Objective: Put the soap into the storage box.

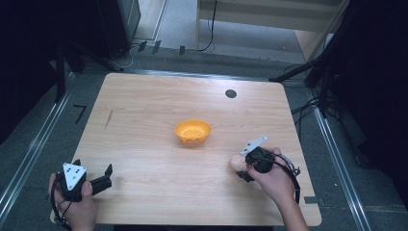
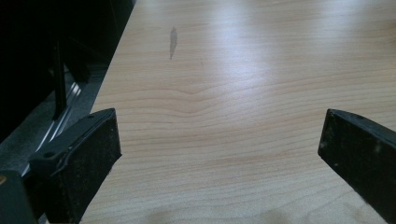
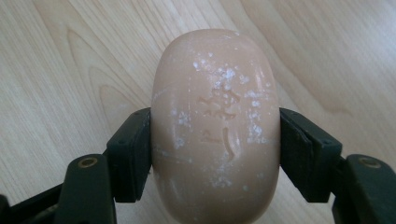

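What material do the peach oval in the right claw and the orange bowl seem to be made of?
The peach oval looks like a bar of soap: matte, waxy, with stamped characters and white flaky specks on its face. The orange bowl is probably plastic, judging by its even bright colour and thin rim, though it is too small here to be sure.

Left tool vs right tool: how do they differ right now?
The left tool has its jaws spread wide with bare wood between them; the right tool is shut on a peach soap bar. The left sits at the table's near left corner, the right at its near right side, closer to the orange bowl. Both are hand-held, with black jaws.
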